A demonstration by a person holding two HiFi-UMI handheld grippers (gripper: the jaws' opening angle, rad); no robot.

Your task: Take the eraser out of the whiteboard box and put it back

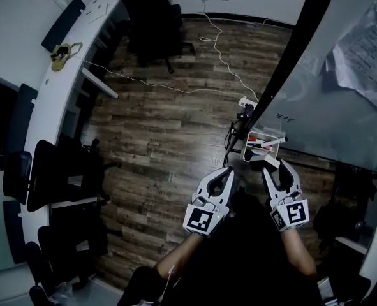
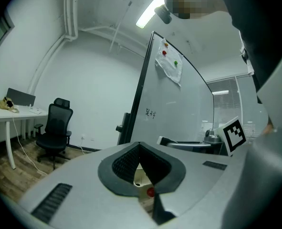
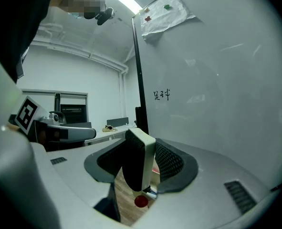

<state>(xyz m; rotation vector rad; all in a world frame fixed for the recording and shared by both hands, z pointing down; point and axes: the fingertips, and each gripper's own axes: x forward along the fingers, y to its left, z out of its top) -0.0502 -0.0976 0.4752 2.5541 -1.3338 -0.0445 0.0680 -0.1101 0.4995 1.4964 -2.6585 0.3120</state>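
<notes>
The eraser (image 3: pixel 140 162), a white block with a dark felt face, stands upright between the pads of my right gripper (image 3: pixel 141 152), which is shut on it. In the head view the right gripper (image 1: pixel 274 166) holds the eraser (image 1: pixel 268 162) just short of the whiteboard box (image 1: pixel 265 143), a small white tray with markers at the whiteboard's (image 1: pixel 341 101) lower edge. My left gripper (image 1: pixel 227 173) hovers beside it on the left, its jaws shut with nothing between them; its tips (image 2: pixel 140 146) meet in the left gripper view. A red marker cap (image 3: pixel 141 202) shows below the eraser.
The whiteboard (image 3: pixel 217 80) fills the right side, with a sheet of paper (image 1: pixel 365 56) pinned to it and its dark frame (image 1: pixel 290 62) running diagonally. A black office chair (image 1: pixel 151 18), a long white desk (image 1: pixel 48 107) and loose cables (image 1: pixel 221 56) are on the wooden floor.
</notes>
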